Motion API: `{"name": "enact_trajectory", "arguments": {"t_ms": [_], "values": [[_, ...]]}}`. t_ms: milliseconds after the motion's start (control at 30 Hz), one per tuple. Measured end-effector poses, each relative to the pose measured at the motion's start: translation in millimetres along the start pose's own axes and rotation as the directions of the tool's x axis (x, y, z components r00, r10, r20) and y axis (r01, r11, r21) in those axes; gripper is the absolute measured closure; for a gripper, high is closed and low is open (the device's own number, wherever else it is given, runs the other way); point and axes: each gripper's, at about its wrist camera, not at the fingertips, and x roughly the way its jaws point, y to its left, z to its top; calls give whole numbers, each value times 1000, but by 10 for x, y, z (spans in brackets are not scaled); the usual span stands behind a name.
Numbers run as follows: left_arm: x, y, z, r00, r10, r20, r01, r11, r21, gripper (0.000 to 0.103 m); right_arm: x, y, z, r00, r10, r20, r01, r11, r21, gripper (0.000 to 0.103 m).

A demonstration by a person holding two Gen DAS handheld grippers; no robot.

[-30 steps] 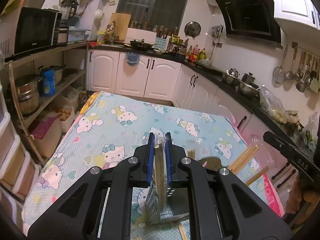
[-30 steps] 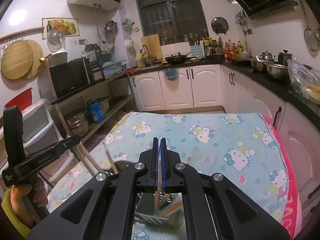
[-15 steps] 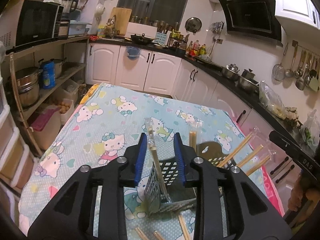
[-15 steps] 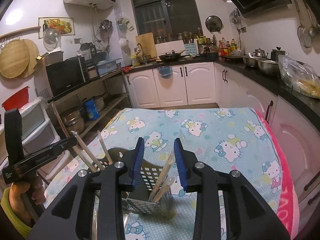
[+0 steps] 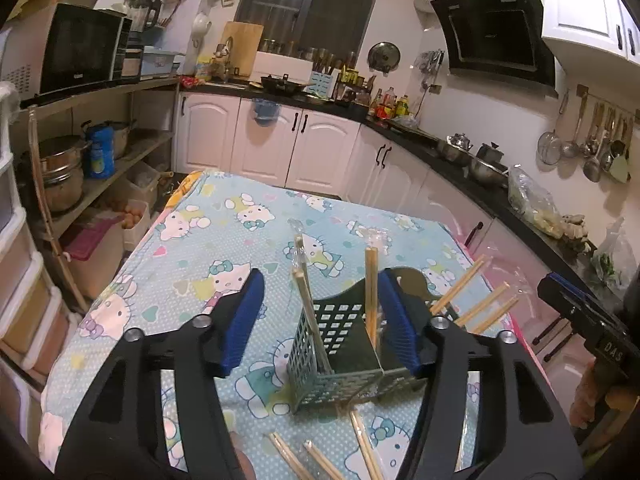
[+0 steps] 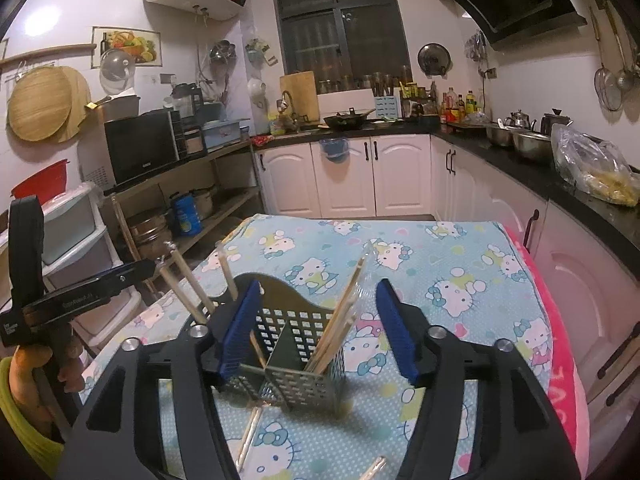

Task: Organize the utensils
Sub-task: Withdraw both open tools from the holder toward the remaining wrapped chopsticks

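Both your left gripper [image 5: 320, 316] and right gripper [image 6: 318, 326] had just been opening; their jaws stood wide, gripping nothing. The wrapped chopsticks [image 5: 306, 300] leaned inside the perforated holder [image 6: 304, 360] on the worktop [image 6: 440, 264]. You did well to back straight off, clear of the leaning tips, since loose pairs [image 5: 364, 444] lay beside it.

The far half of the desk under the cartoon-cat cloth [image 5: 224, 240] lies bare and open to pass over. Near the front, the dark perforated utensil caddy [image 5: 340, 356] stands in the way, its wrapped wooden chopsticks [image 6: 340, 316] leaning upward out of it. Loose chopsticks [image 5: 360, 444] lie flat on the cloth just in front of the caddy. White cabinets [image 6: 500, 216] close off the right edge.
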Motion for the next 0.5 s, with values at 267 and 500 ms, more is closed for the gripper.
{"name": "enact_trajectory", "arguments": {"t_ms": [267,500], "values": [[-229,-1,-109,1000,1,26,-1,1000,-8,29,-176,69,-108,1000,7,10,-7,1000,-11,34],[-372,46,-262,999,8,35,-8,1000,-21,19,-248,111,-254,1000,11,-1,-11,1000,-22,31]]}}
